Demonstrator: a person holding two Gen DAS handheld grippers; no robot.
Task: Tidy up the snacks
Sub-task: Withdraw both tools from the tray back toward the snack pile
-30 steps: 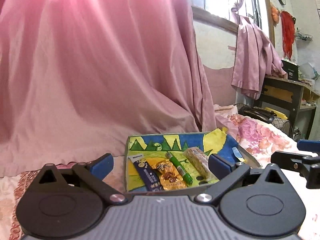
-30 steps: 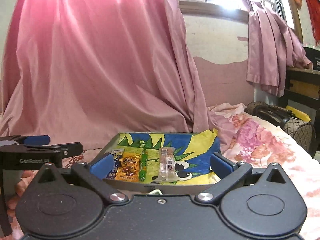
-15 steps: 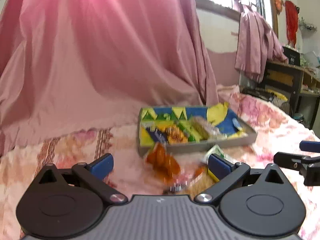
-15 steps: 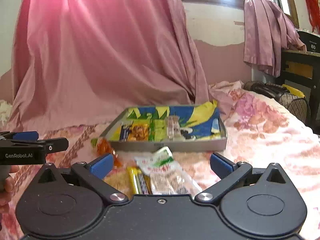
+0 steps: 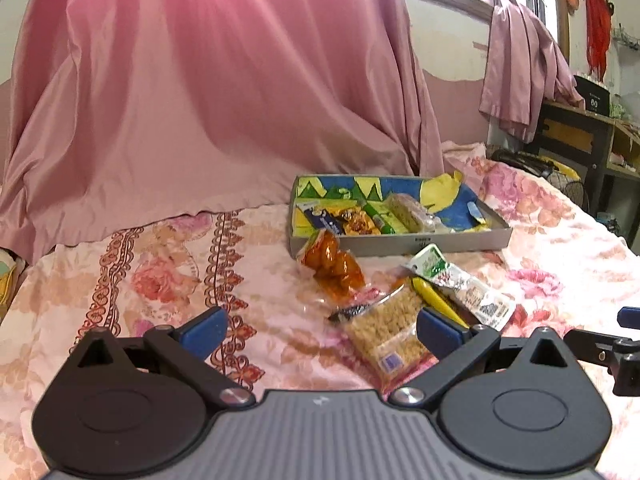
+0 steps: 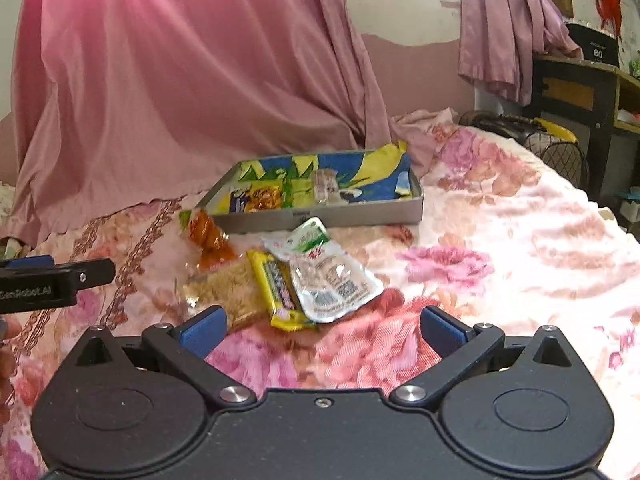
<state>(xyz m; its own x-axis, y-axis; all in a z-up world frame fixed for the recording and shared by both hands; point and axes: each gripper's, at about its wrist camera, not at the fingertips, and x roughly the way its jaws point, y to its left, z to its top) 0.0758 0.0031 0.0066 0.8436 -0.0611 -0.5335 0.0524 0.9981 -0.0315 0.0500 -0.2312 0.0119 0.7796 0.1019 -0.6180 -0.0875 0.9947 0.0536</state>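
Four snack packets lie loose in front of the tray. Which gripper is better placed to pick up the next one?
Probably the right gripper: open, with the yellow bar and white packet just ahead of it. The left gripper, also open, has the loose snacks off to its right.

Daylight is glowing through the pink curtain [image 5: 192,80] at upper left, washing it out; fisheye bending is darkening the corners, and the bedspread [image 6: 520,240] is glaring at right.

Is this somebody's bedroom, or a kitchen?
Most likely a bedroom. The snacks and their tray sit on a soft flowery bedspread, a big pink curtain hangs behind, and clothes are draped by the window.
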